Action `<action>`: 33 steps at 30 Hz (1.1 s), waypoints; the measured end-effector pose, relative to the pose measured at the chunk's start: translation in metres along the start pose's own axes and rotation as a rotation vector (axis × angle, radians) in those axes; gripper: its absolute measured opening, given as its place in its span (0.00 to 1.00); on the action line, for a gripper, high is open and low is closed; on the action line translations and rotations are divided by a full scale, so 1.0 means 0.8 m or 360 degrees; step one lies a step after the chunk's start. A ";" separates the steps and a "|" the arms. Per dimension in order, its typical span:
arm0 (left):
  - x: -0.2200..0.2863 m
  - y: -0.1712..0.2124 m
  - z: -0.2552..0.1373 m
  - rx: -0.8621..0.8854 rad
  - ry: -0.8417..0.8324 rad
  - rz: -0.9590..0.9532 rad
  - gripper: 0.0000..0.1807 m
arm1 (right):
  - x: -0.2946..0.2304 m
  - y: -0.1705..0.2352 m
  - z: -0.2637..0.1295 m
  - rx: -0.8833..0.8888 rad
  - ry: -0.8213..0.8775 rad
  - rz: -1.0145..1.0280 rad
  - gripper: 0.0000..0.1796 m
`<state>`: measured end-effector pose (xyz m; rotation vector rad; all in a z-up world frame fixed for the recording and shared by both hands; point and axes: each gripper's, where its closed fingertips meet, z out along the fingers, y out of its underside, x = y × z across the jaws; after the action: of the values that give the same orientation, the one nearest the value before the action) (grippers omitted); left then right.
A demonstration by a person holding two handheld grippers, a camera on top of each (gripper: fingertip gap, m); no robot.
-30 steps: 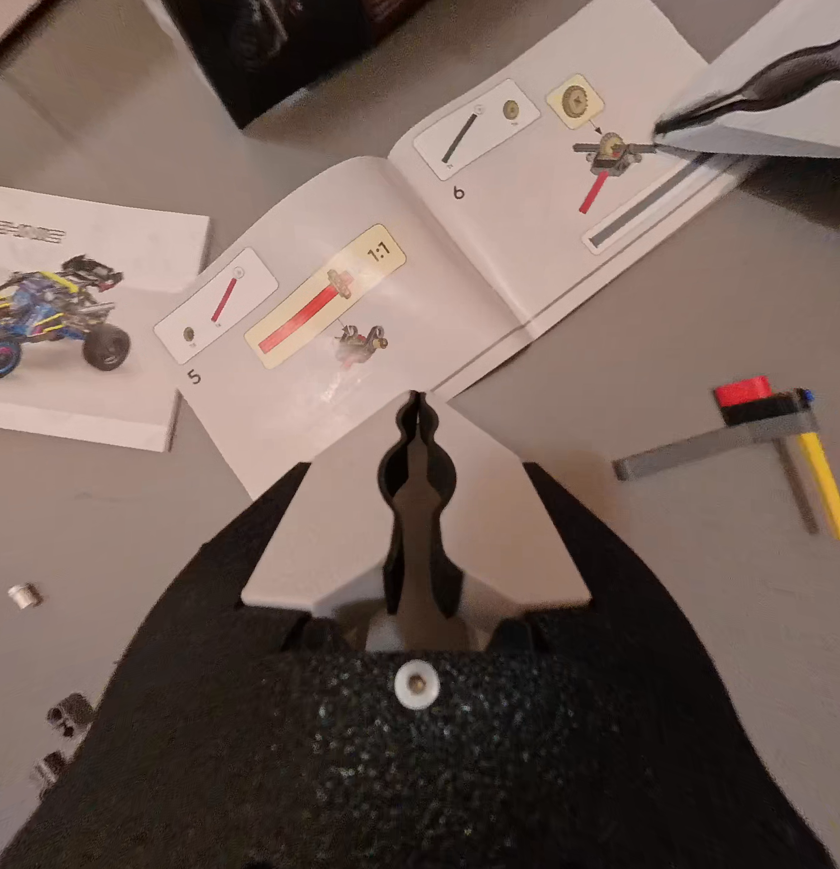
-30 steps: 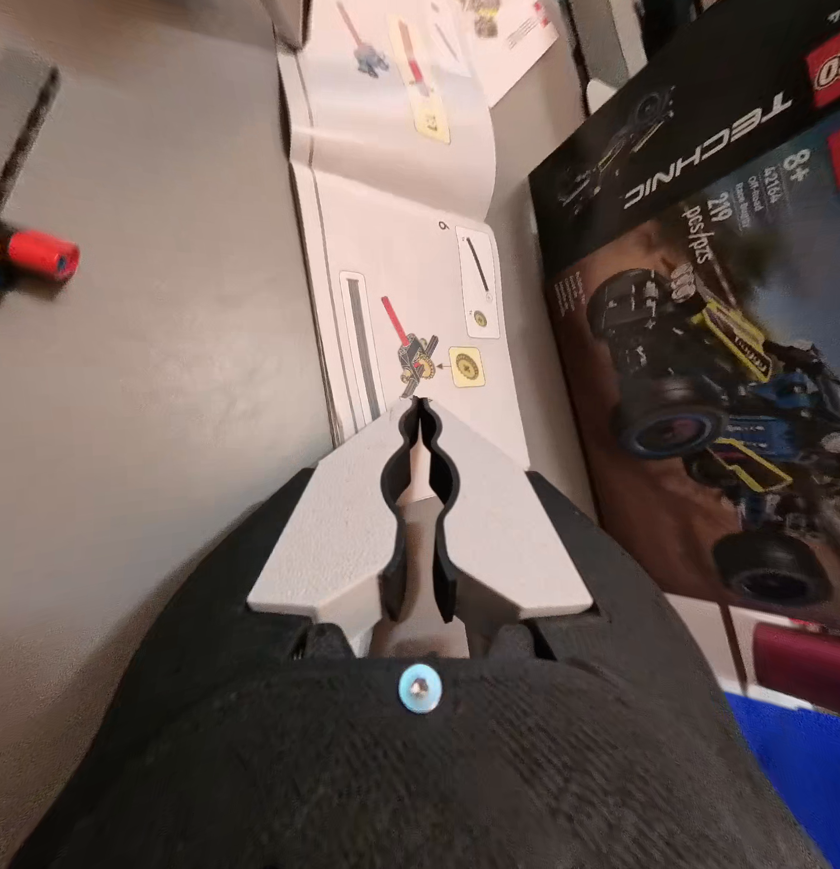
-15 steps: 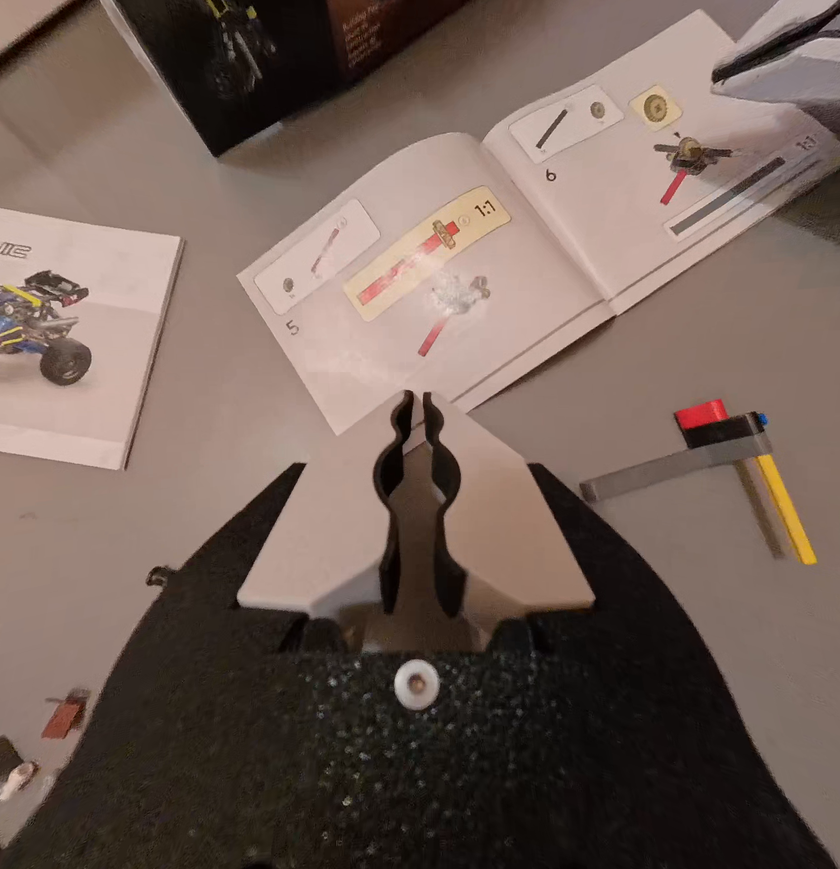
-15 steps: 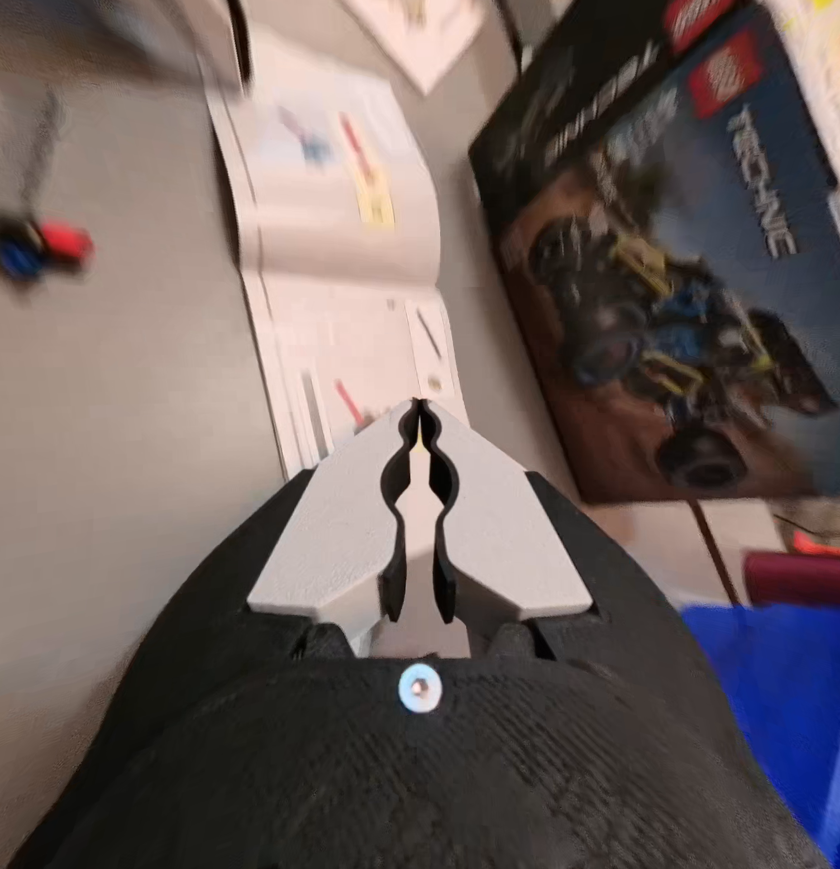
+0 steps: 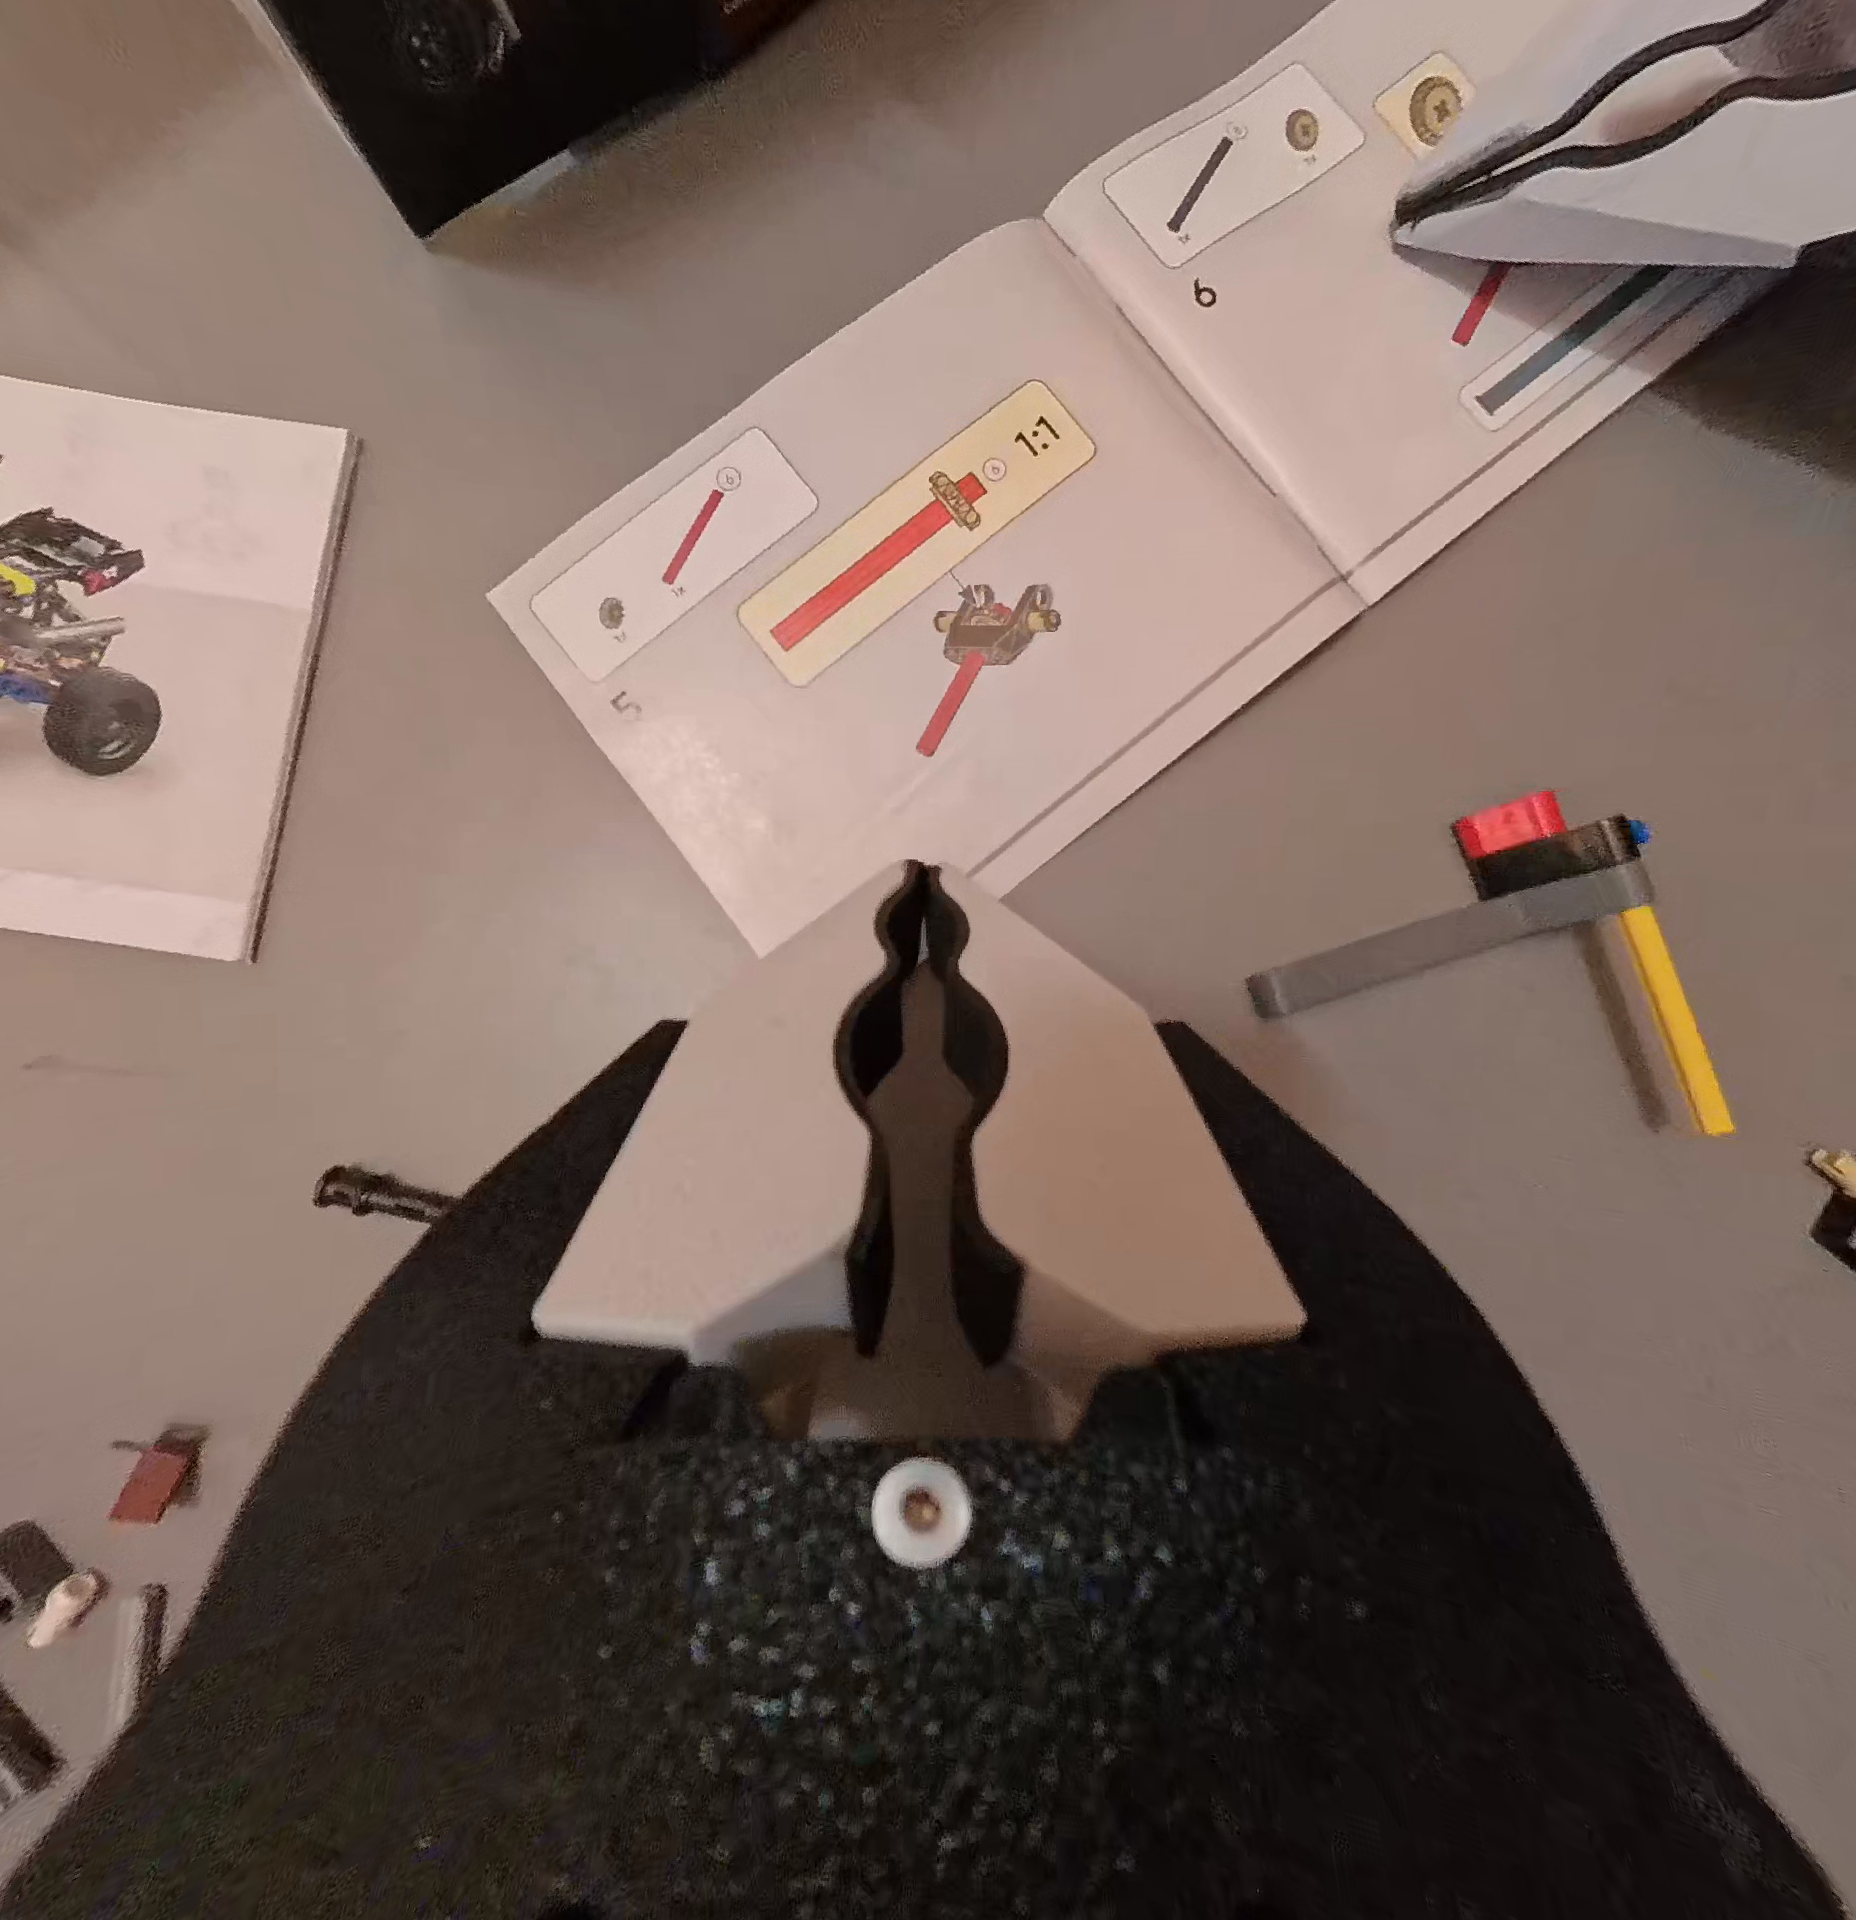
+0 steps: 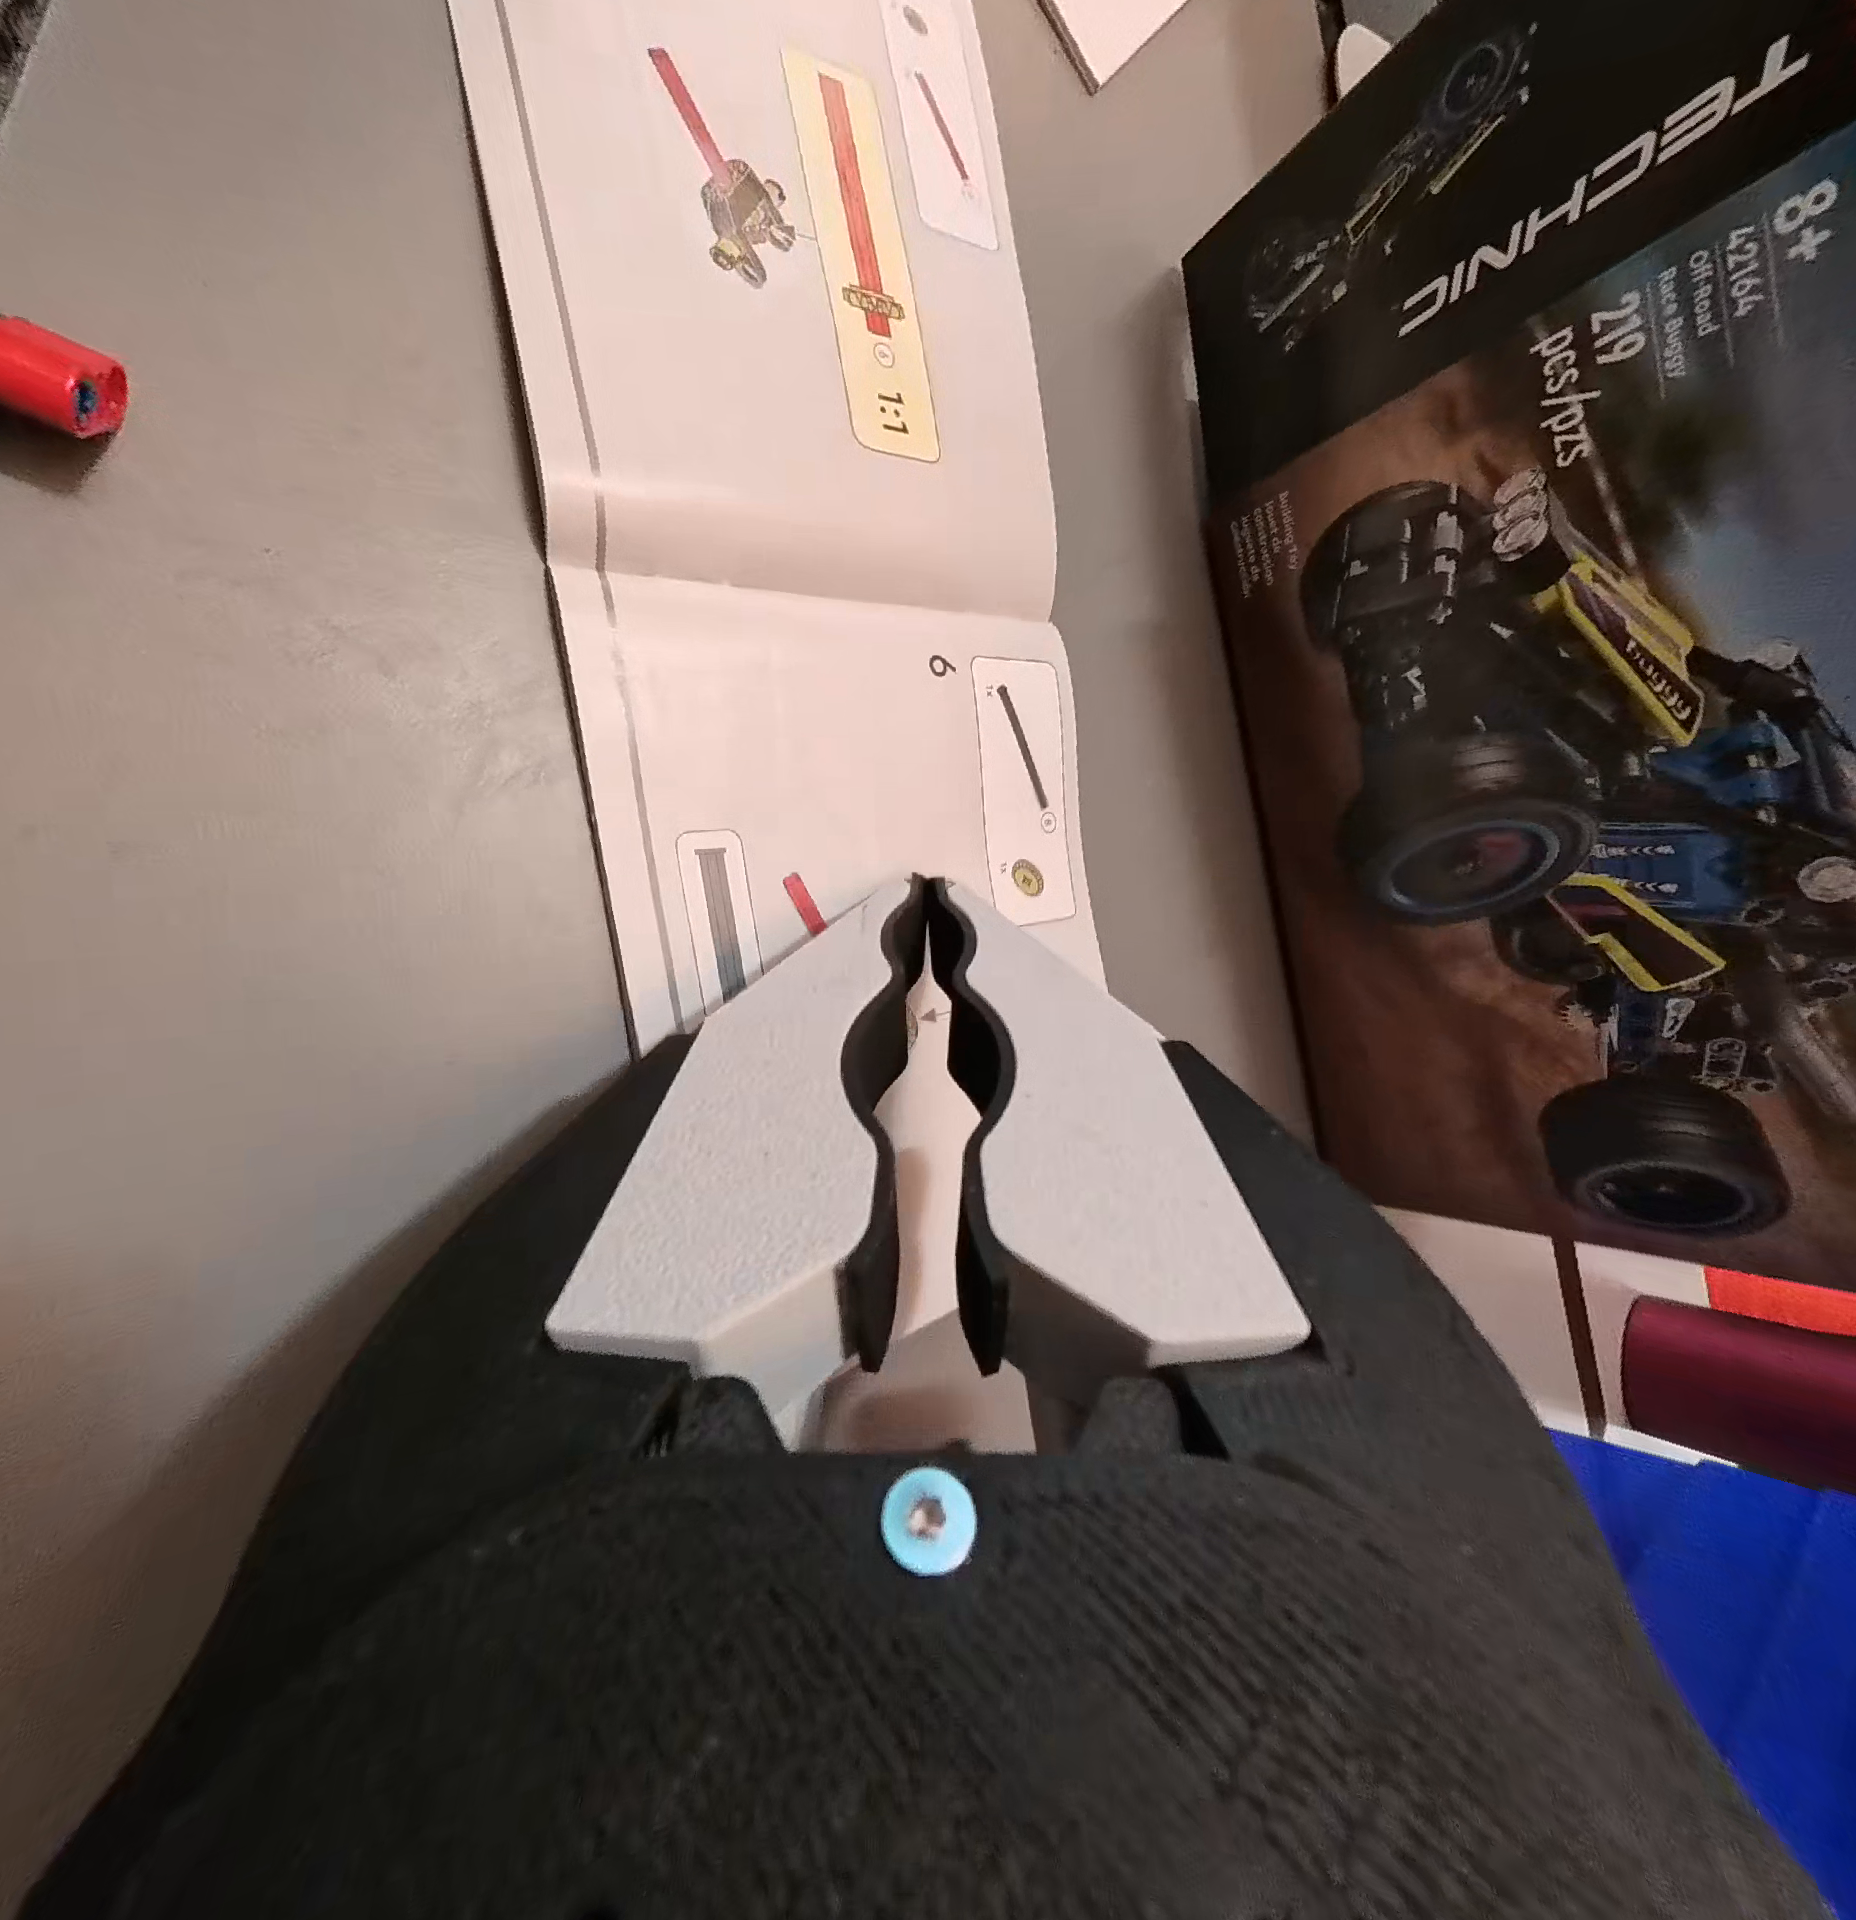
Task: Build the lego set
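Observation:
An open instruction booklet [image 5: 1007, 540] lies on the grey table; it also shows in the right wrist view [image 6: 758, 540]. My left gripper [image 5: 921, 883] is shut and empty, its tips at the booklet's near edge. My right gripper [image 6: 926, 885] is shut and empty over the booklet's right page; it shows in the left wrist view [image 5: 1423, 213] at the top right. A small assembly of a grey beam, black block, red piece and yellow axle [image 5: 1526, 914] lies to the right of my left gripper. Its red end [image 6: 46, 379] shows at the left of the right wrist view.
The set's dark box [image 6: 1547, 582] stands beside the booklet. A second closed booklet [image 5: 124, 665] lies at the left. Loose small parts lie at the lower left [image 5: 30, 1579], with a black pin [image 5: 373, 1195] and a black-and-tan part [image 5: 1854, 1210]. A dark red cylinder [image 6: 1755, 1382] and a blue surface [image 6: 1734, 1621] are at the right. There is about 15 centimetres between the tips of the two grippers.
My left gripper's fingertips, slightly apart half a second ago, have closed, and it has moved in closer to the booklet. My right gripper has come back down over the booklet's right page.

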<state>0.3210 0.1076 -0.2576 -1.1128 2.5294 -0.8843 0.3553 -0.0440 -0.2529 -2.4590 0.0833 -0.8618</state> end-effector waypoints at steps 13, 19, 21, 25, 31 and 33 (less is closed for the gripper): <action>0.006 -0.009 -0.016 0.0138 0.0022 -0.0060 0.08 | 0.008 0.013 -0.011 0.0086 0.0152 0.0015 0.03; -0.038 -0.048 -0.066 0.0552 -0.0231 -0.0125 0.08 | 0.018 -0.014 -0.031 0.0371 0.0218 0.0082 0.17; -0.042 -0.055 -0.077 0.0642 -0.0235 -0.0104 0.08 | 0.021 -0.020 -0.035 0.0445 0.0258 0.0109 0.18; -0.071 -0.031 -0.117 0.0551 -0.0408 -0.0057 0.10 | 0.022 -0.015 -0.036 0.0464 0.0298 0.0114 0.20; -0.127 0.071 -0.242 0.0346 -0.0884 -0.0147 0.15 | 0.025 -0.020 -0.041 0.0411 0.0358 0.0020 0.27; -0.116 0.104 -0.251 0.0271 -0.0766 -0.0222 0.13 | 0.024 -0.025 -0.041 0.0424 0.0346 0.0051 0.28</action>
<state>0.2471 0.3062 -0.1527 -1.2774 1.9721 -0.7382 0.3490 -0.0463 -0.2102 -2.1071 0.0792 -1.0517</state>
